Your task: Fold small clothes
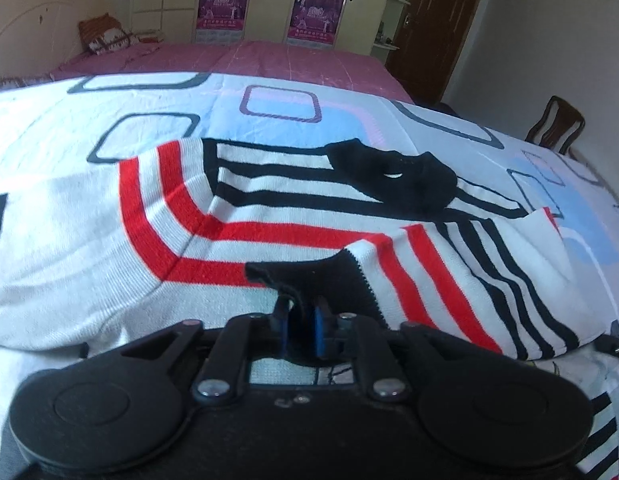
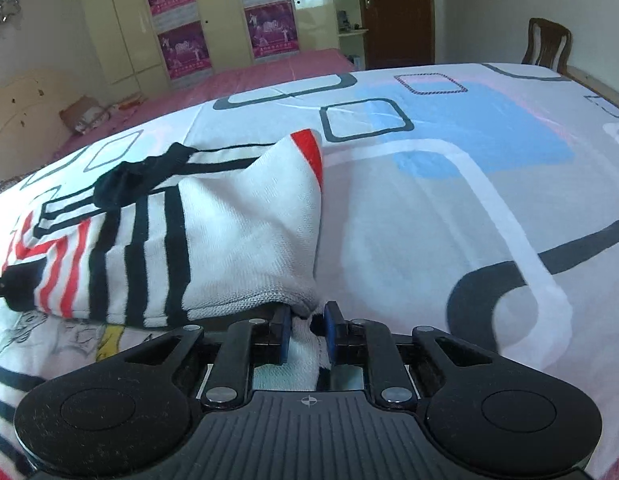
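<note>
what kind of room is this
Most likely a bedroom in a home. A striped sweater lies on a bed covered by a patterned sheet, with a second bed in a pink cover behind it and a tall wardrobe along the far wall.

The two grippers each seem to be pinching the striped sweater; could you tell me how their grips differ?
The left gripper pinches a black cuff of the striped sweater, while the right gripper pinches plain white knit. The left's fabric is a thin fold; the right's is a thicker bunch filling the gap. Both are shut on the same sweater, low over the patterned bedsheet.
</note>
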Demonstrator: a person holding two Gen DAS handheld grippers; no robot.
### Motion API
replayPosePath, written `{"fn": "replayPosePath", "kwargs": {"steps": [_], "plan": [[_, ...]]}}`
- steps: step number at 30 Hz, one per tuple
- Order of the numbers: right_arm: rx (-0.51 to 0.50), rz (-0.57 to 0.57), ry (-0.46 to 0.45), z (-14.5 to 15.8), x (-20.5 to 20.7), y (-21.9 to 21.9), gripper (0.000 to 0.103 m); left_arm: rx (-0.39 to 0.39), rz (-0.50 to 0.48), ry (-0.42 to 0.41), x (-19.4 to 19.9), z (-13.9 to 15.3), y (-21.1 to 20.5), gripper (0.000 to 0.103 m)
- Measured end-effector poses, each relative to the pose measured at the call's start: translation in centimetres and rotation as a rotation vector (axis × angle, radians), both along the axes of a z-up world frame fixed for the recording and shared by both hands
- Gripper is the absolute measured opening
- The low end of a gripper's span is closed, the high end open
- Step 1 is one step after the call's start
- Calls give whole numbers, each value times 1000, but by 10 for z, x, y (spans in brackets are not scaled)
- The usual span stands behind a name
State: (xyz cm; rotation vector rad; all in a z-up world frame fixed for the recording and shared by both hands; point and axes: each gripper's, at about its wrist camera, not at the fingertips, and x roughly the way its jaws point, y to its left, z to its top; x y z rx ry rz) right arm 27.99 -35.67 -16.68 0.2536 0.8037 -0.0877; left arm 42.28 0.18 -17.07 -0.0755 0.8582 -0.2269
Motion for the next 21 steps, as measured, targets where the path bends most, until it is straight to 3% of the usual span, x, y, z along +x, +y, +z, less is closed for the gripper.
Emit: {"fn": "replayPosePath", "kwargs": {"steps": [2,4,9,15,21], "plan": [[-11,-3,-14,7,-3,-2,24,19,7,-11,-3,3,0,22],[-31,-9,-43,14,-5,-5,51,33,16,-22,-5,6,1,23],[-7,-18,-75,25,4,-14,52,47,26,-71,-9,22,3,23],[18,6,-67,21,38,-16,52,41,-30,-124,-14,40,-14,26],[46,17,-50,10,82,-18,52,55,-73,-80,-5,16,-29,27]]}}
